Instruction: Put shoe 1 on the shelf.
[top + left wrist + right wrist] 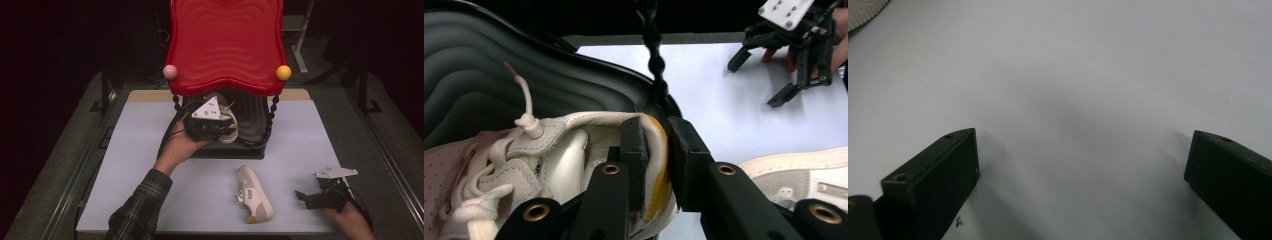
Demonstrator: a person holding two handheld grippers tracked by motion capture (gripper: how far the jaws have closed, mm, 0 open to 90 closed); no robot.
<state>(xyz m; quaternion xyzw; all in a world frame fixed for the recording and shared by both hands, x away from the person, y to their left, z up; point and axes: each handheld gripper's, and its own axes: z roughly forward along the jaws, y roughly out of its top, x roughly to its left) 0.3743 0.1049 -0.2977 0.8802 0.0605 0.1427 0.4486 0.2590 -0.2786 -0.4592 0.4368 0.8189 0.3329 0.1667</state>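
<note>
High view: my left gripper (227,127) sits under the red shelf (225,45), at the black lower tier (252,125), clamped on a white shoe (229,131). A second shoe (254,194) lies sole-side to the right on the pale table (150,150), near the front edge. My right gripper (303,196) rests low by the right front corner, well apart from both shoes.

Left gripper view: my jaws pinch the shoe's heel collar, one inside, one outside. Cream leather, yellow heel lining, knotted lace (526,120). The shoe rests on the ribbed black tier.

Right gripper view: my jaws spread wide, holding nothing, over bare table (1073,75). Room beyond is dark.
</note>
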